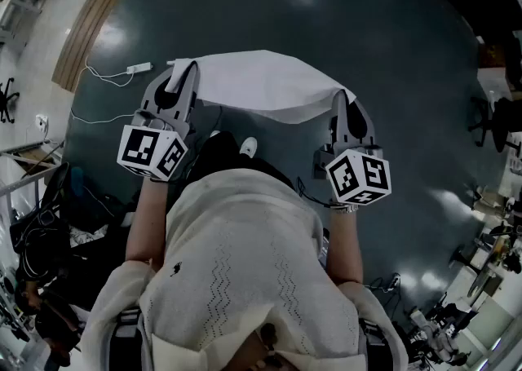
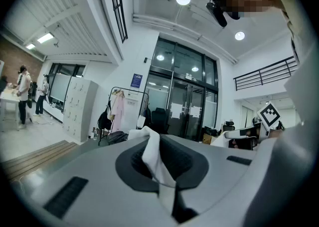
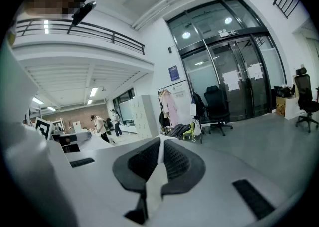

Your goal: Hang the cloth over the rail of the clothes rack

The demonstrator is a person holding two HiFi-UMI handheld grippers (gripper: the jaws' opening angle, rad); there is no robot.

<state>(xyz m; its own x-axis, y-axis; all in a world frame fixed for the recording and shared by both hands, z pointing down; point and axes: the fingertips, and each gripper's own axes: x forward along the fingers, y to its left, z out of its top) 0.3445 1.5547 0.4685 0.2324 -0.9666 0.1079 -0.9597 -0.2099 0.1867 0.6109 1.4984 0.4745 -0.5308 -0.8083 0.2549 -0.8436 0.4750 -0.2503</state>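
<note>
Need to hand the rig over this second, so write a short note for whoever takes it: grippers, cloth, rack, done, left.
Left gripper: shut on one end of the cloth.
Right gripper: shut on the other end.
Cloth: spread between the two grippers, held up in front of the person.
Rack: well ahead by the glass doors, garments on it; looks out of reach from here.
Done: cloth gripped at both ends and spread.
Left: carry it to the rack, drape it over, let go.

A cloth point(image 3: 155, 181), apparently, between right tongs point(image 3: 162, 140)
</note>
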